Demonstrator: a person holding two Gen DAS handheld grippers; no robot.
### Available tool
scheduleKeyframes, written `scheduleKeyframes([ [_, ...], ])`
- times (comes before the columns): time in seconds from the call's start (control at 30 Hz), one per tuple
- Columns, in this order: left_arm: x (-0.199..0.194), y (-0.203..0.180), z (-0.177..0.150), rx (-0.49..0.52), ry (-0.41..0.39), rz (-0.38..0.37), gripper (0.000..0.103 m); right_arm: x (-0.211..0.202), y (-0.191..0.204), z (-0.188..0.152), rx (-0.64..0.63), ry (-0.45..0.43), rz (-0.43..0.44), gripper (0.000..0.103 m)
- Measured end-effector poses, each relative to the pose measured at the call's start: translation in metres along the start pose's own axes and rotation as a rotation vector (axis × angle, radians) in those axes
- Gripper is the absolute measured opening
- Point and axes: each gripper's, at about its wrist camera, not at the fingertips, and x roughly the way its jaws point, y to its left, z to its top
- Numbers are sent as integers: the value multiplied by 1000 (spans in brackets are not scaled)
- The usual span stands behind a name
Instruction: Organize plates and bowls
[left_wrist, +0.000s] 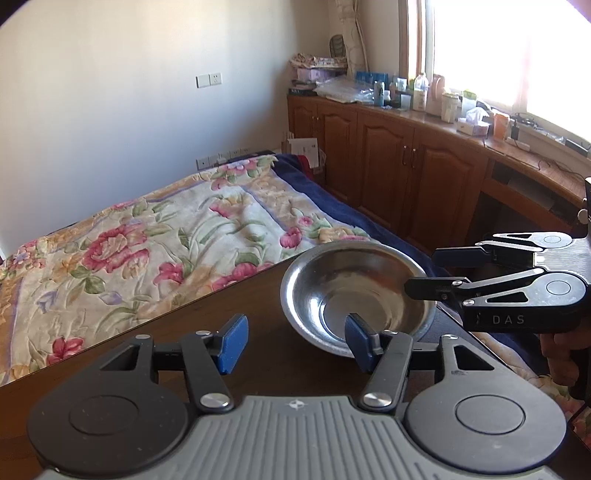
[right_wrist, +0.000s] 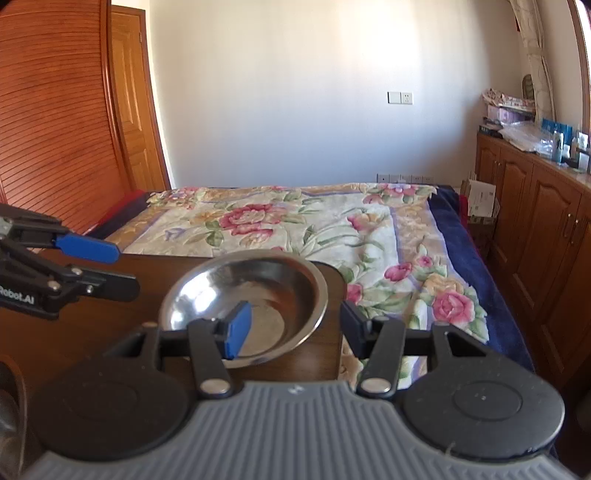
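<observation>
On the dark wooden table (left_wrist: 266, 302), close to its far corner, sits a single stainless steel bowl (left_wrist: 354, 291), upright and empty, its rim near the edge that borders the bed with the floral blanket (left_wrist: 155, 236). Bare tabletop stretches to the left of the bowl, while on its right the table ends almost at once. Both grippers flank the bowl with jaws spread and nothing pinched. The left gripper (left_wrist: 293, 341) hovers at the near-left rim, one blue pad overlapping the bowl's lip in its own view, though whether it touches cannot be told. The right gripper (right_wrist: 295, 330) straddles the near-right rim, its left pad over the bowl's inside and its right pad beyond the table corner. Only the left wrist view shows the bright window (left_wrist: 517, 55), the cluttered wooden cabinets (left_wrist: 406, 162) and part of a hand under the right gripper; only the right wrist view shows the slatted wooden door (right_wrist: 55, 122).
</observation>
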Motion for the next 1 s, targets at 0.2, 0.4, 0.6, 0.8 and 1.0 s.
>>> scheduleKeyframes([
  [0.2, 21, 2, 4, -10, 37, -14, 57, 7, -6, -4, 20, 21, 7, 54],
  [0.4, 35, 4, 5, -40, 65, -35, 50, 13, -10, -6, 32, 43, 23, 54],
  [0.6, 44, 5, 9, -66, 92, -61, 38, 14, -14, -4, 78, 41, 51, 54],
  [0.8, 45, 2, 9, -69, 111, -76, 34, 15, -16, -4, 121, 53, 88, 49],
  [1.0, 42, 1, 7, -75, 117, -88, 29, 15, -12, -6, 130, 66, 95, 32],
])
